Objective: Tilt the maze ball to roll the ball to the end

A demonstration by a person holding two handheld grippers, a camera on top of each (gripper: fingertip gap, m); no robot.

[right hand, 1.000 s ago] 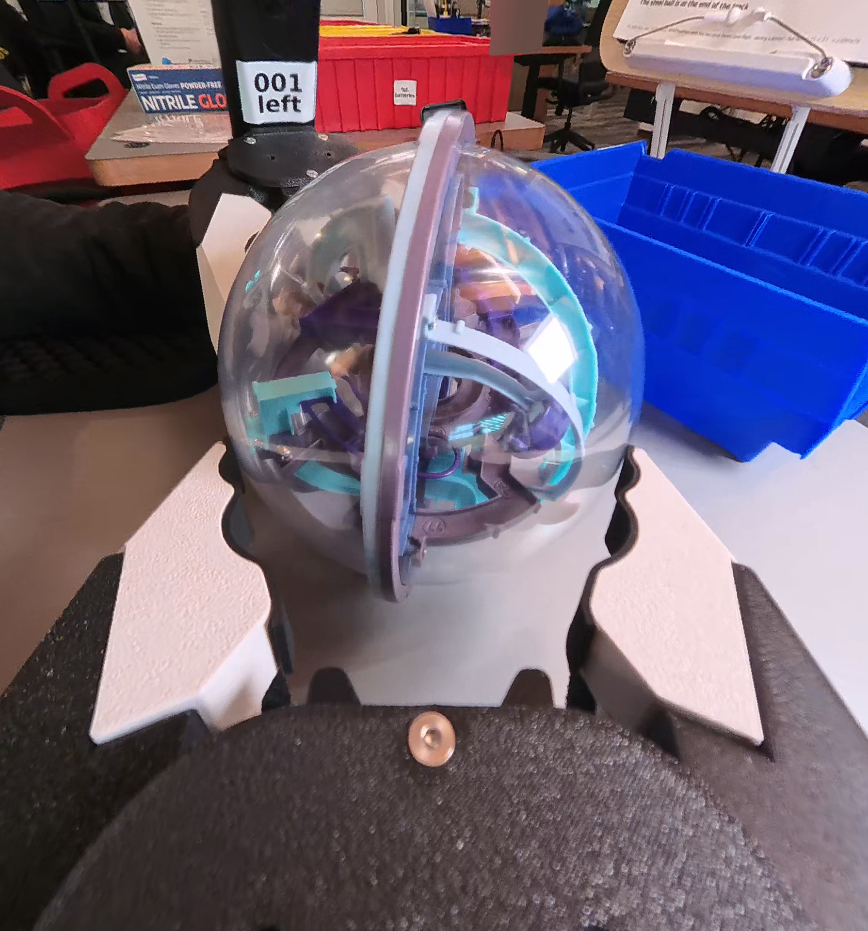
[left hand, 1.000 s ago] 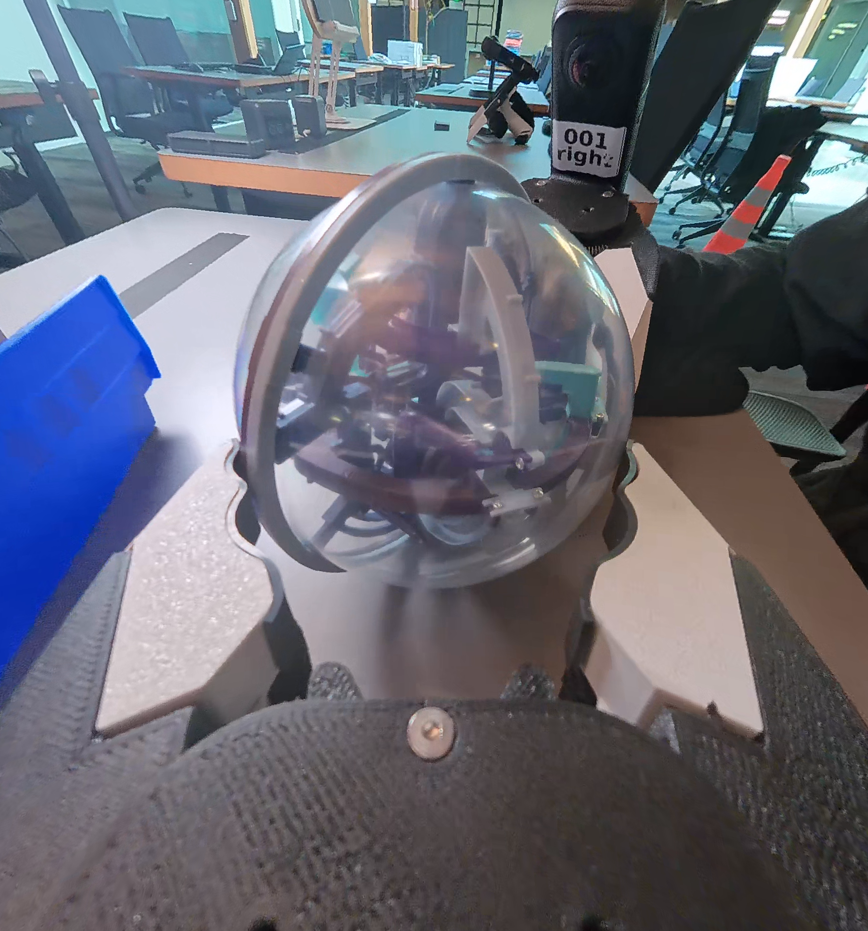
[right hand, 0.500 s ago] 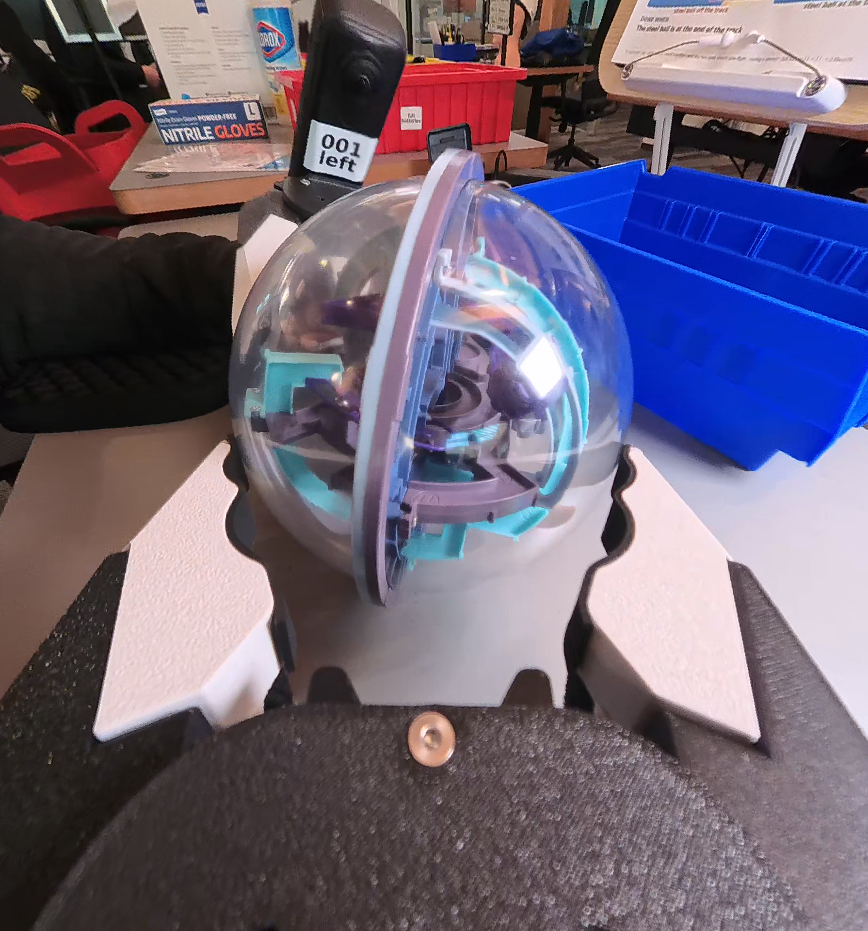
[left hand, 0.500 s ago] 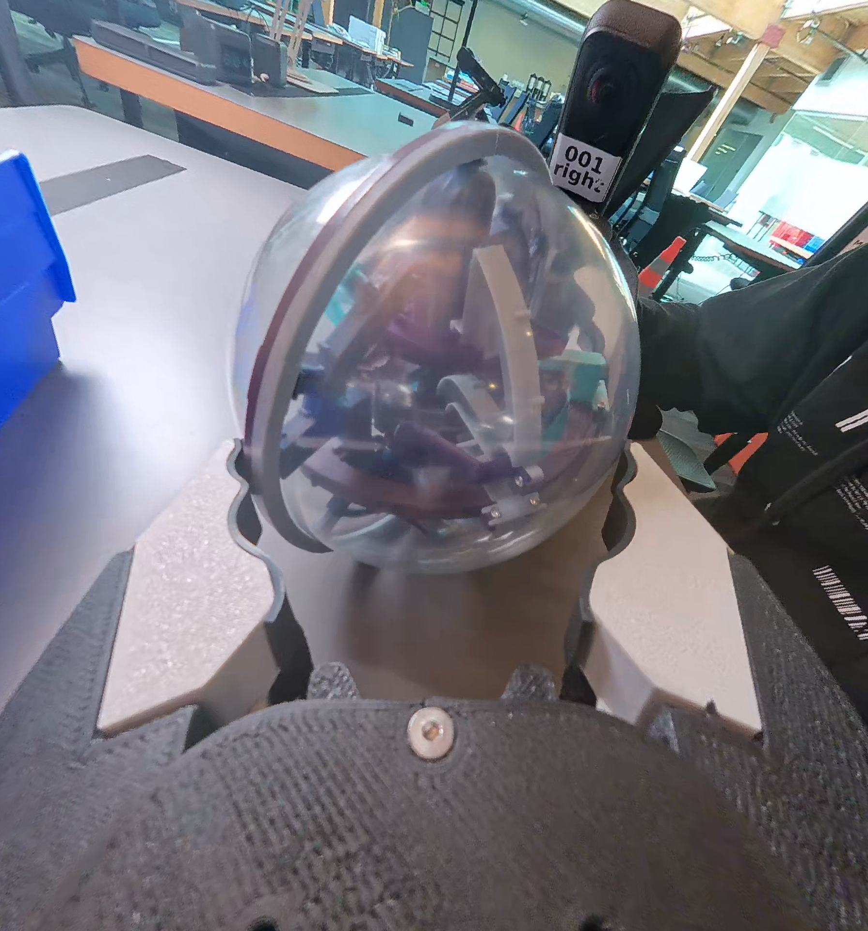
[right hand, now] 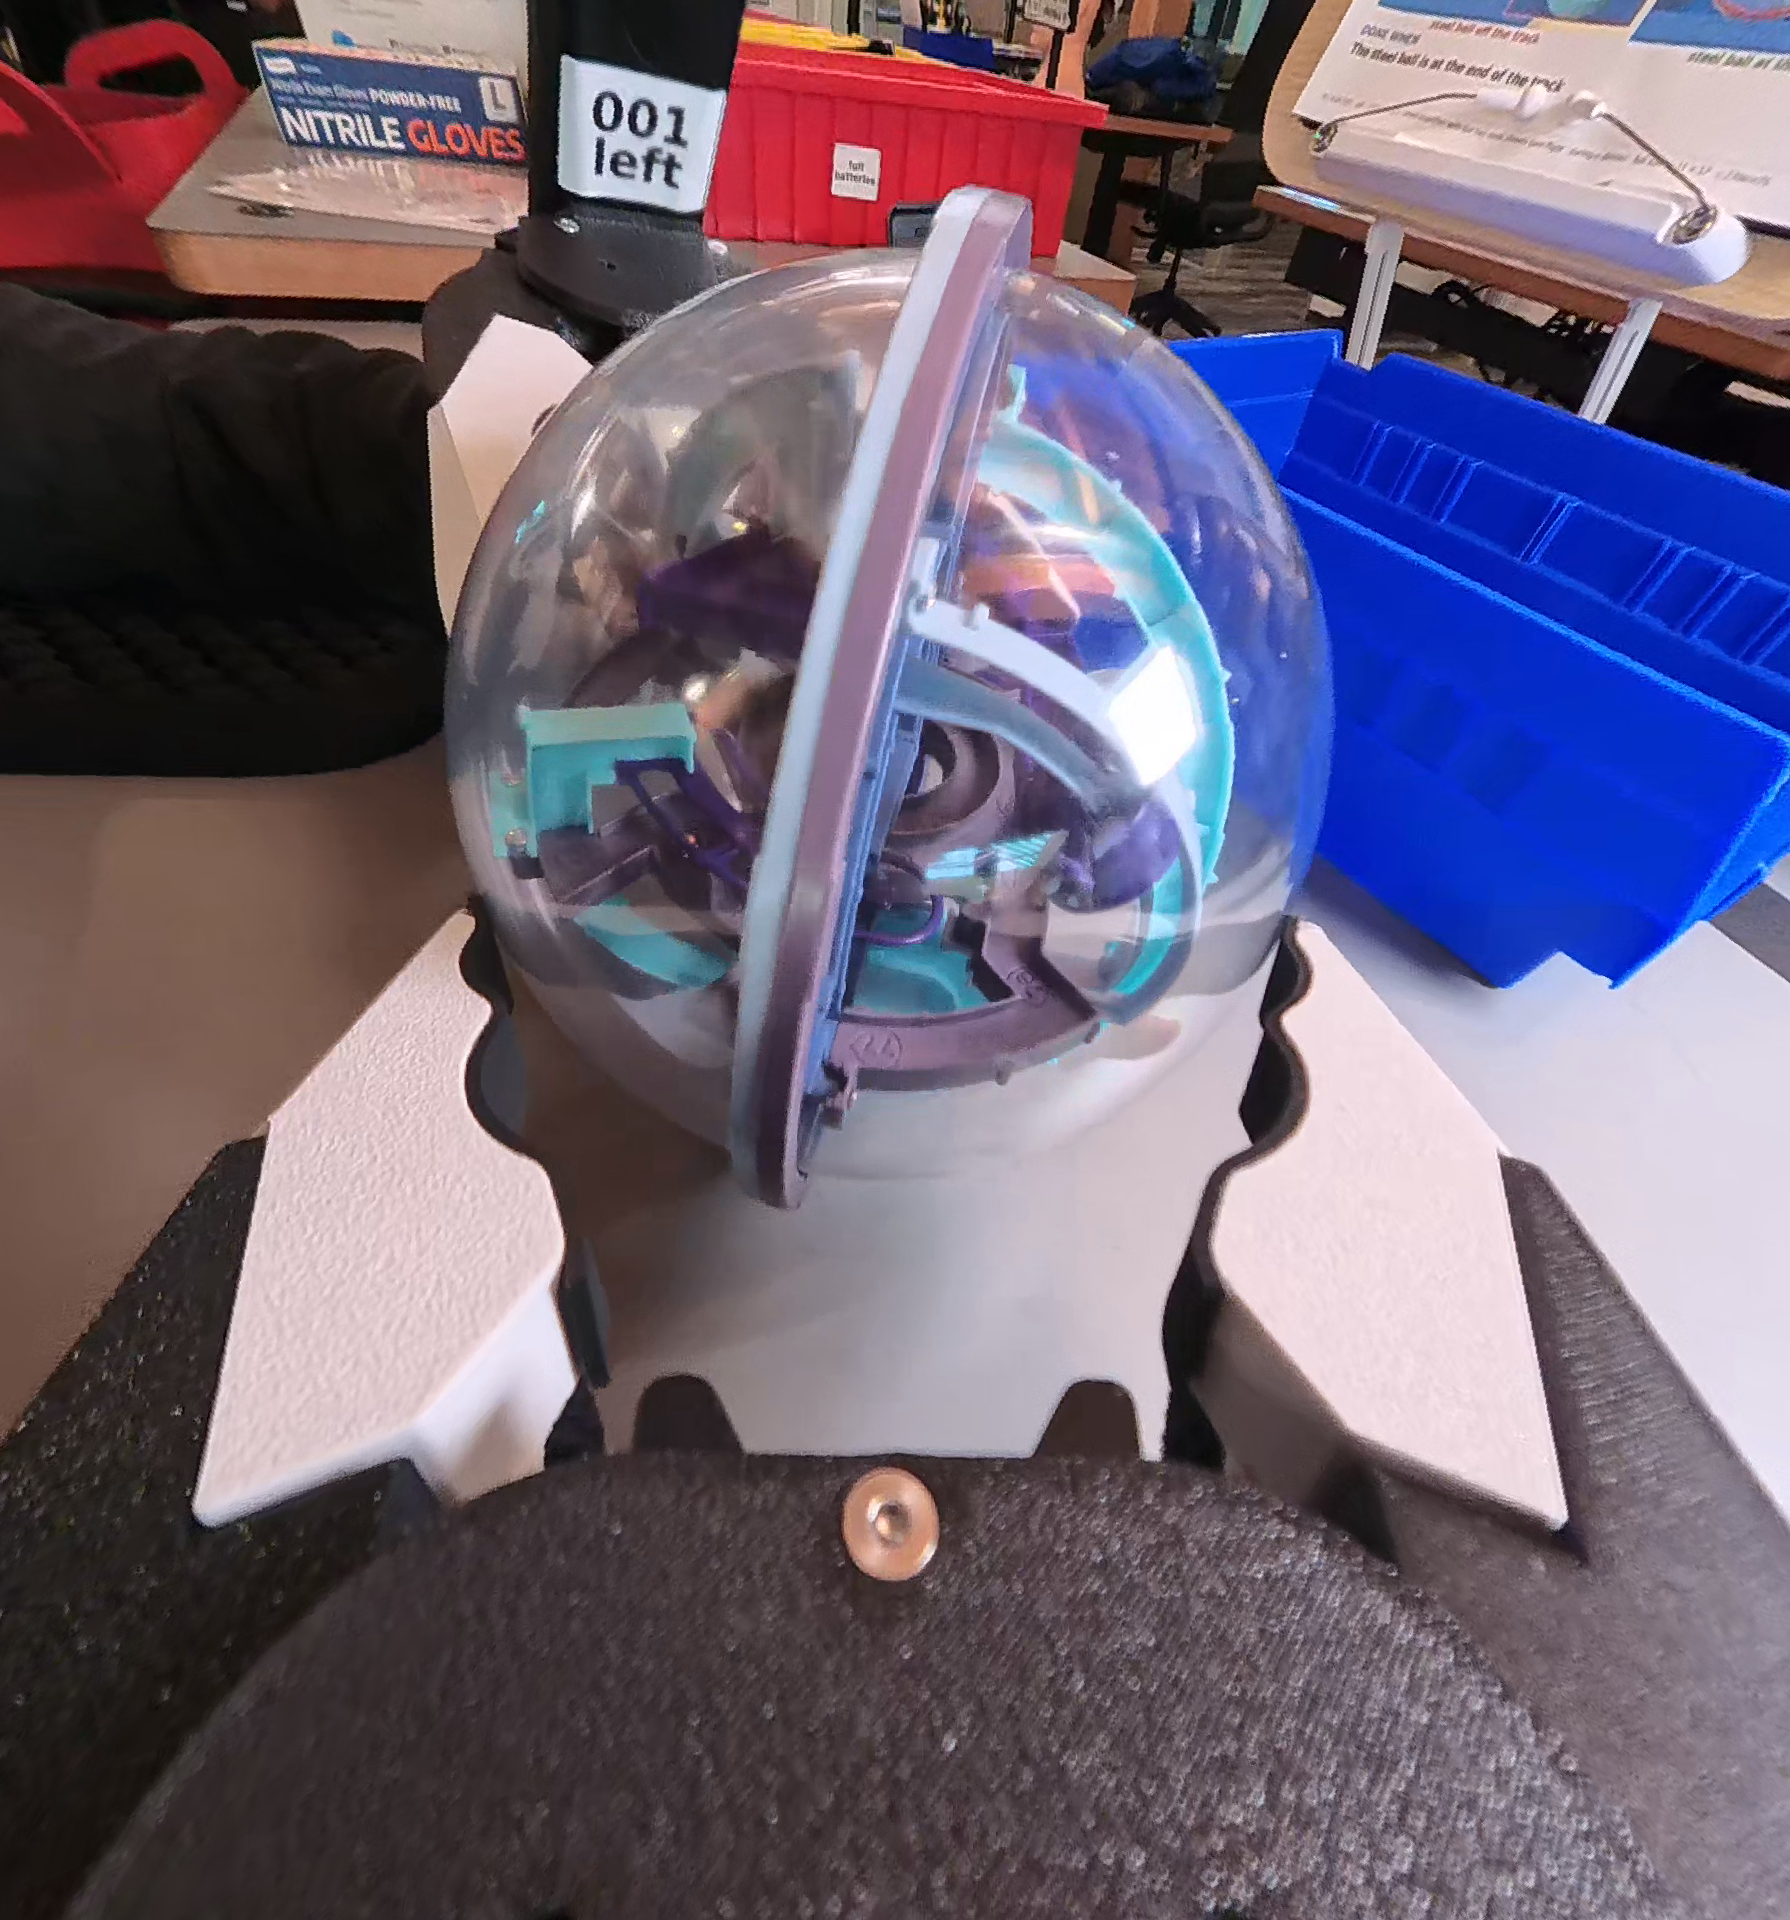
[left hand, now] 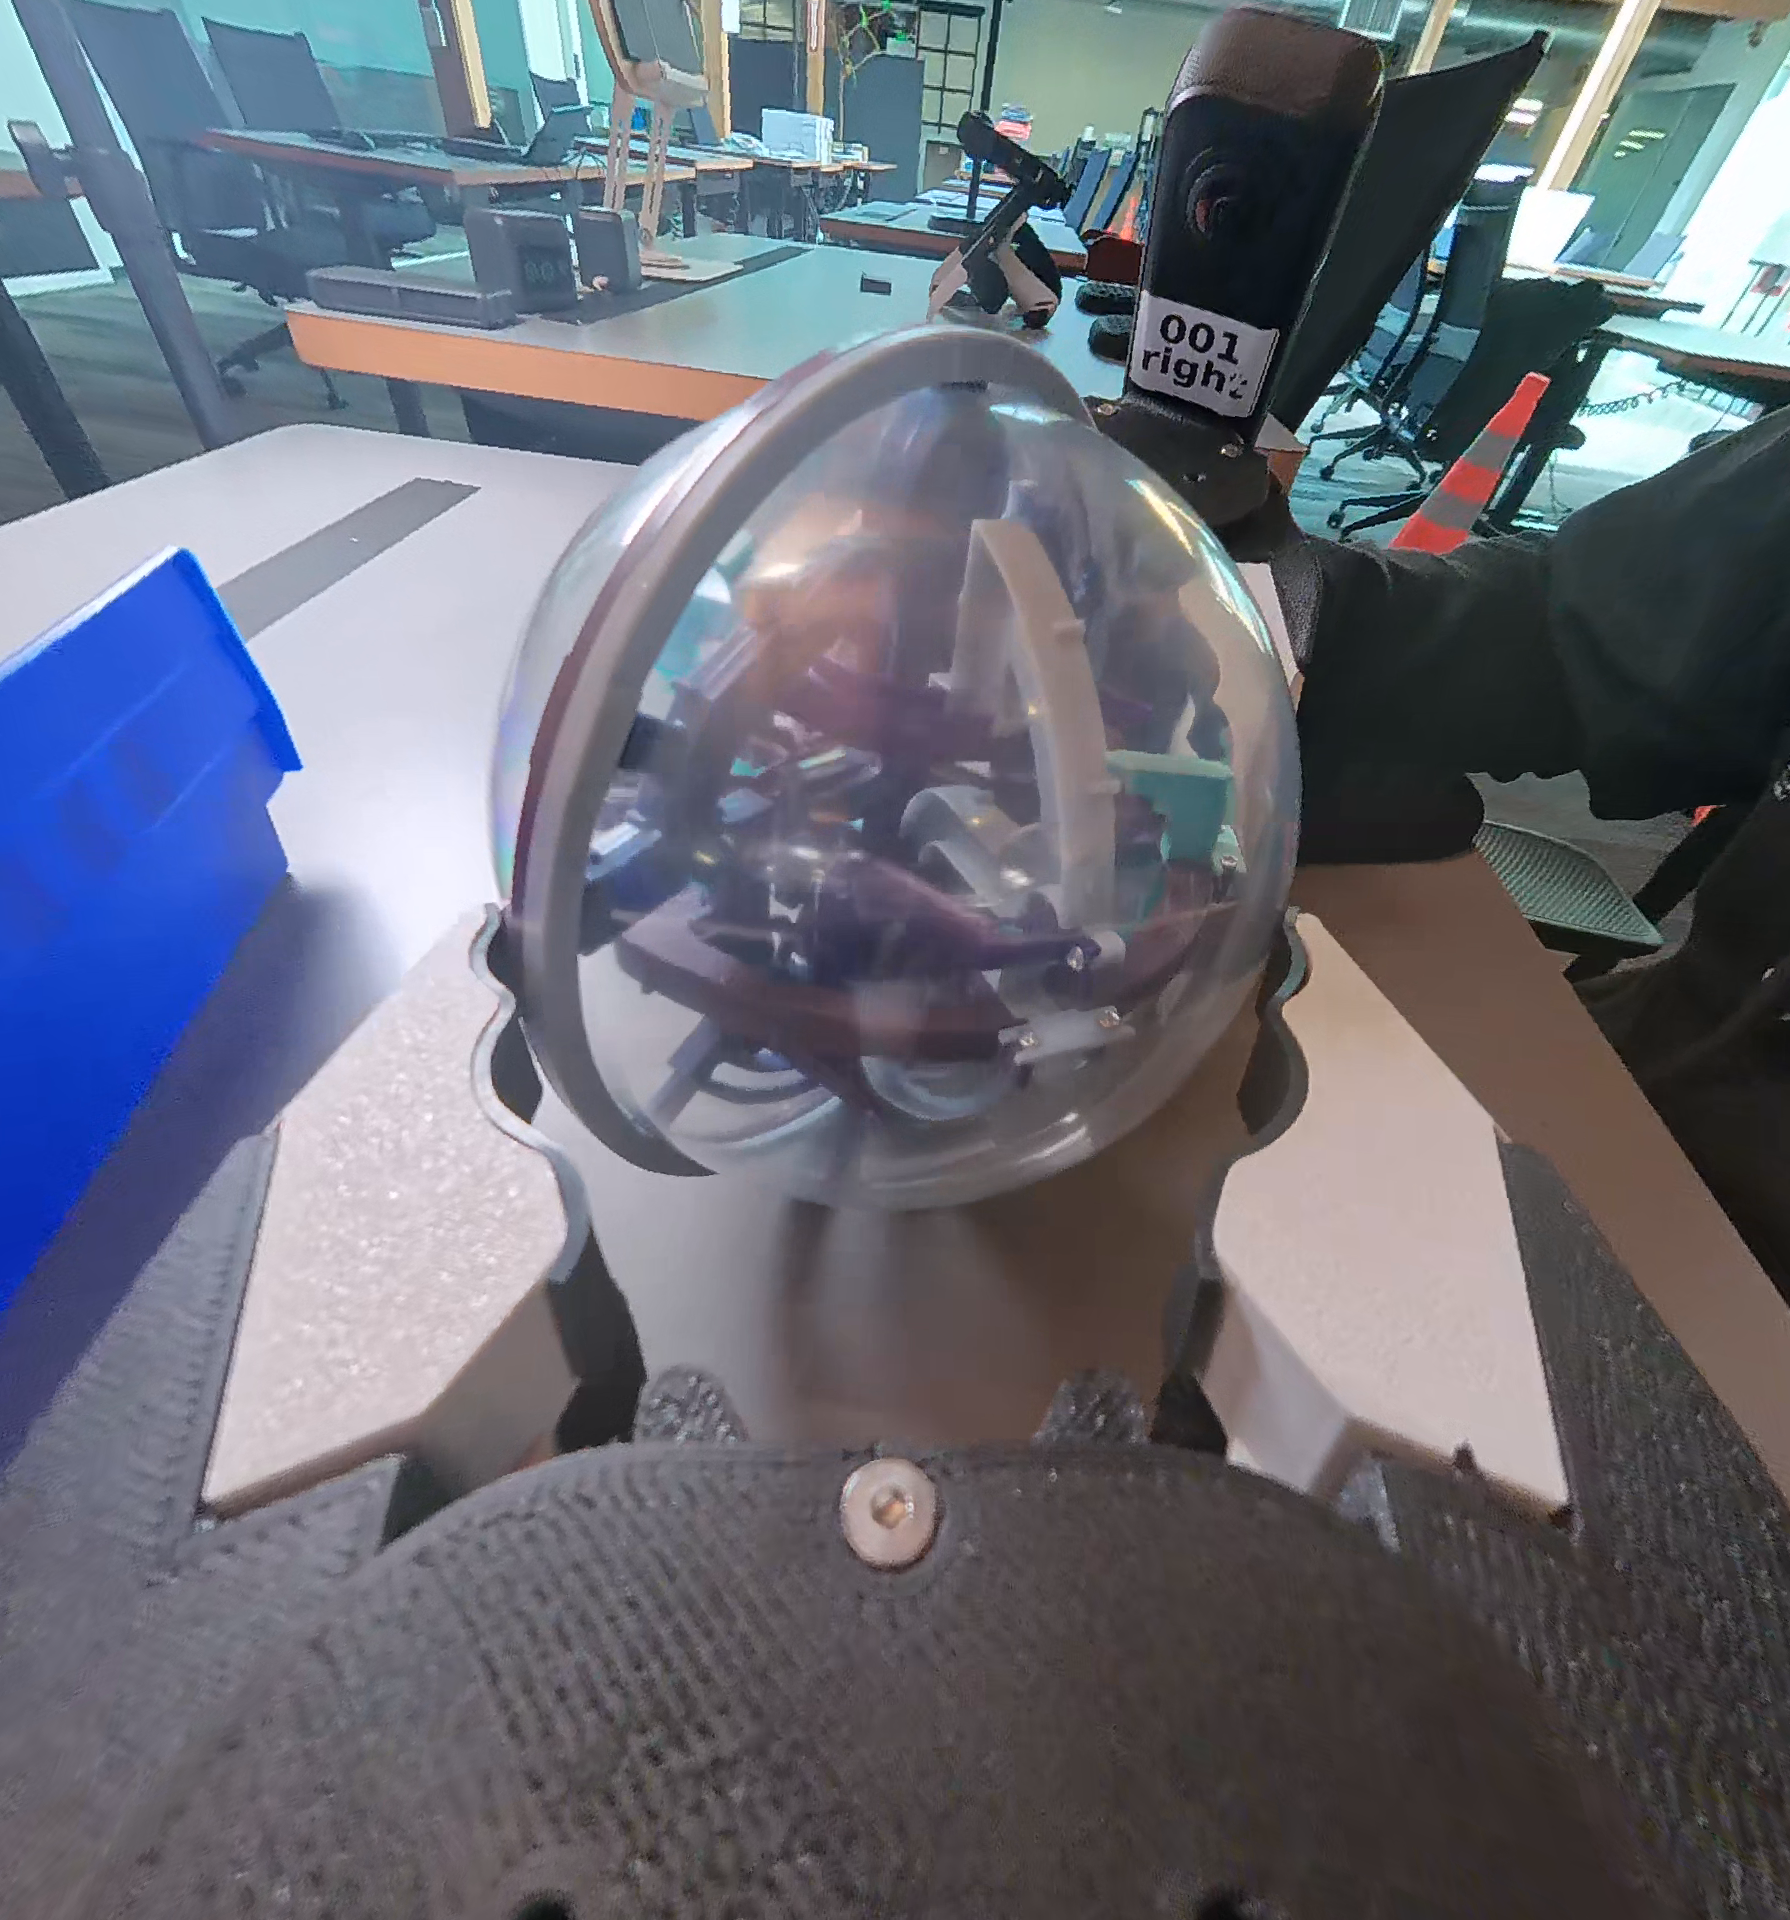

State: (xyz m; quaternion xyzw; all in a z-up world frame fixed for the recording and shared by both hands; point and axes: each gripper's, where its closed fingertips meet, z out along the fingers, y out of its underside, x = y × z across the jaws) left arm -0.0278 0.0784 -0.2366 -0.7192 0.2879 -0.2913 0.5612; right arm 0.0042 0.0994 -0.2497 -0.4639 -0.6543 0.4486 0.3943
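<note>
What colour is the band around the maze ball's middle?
Grey, with a purplish tinge; the band shows best in the right wrist view.

Two wrist cameras, face to face, close on one maze ball [left hand: 891, 769]

Each looks forward along its own fingers; both share the ball [right hand: 886, 707], the table [right hand: 1649, 1091] and the blue bin [left hand: 70, 883], from opposite sides.

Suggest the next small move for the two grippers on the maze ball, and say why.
Probably a slow, slight tilt, both grippers turning together. The maze ball is clamped from opposite sides by the left gripper and right gripper, above the table. The small ball is not discernible among the tracks, so a gentle tilt seems safest.
</note>
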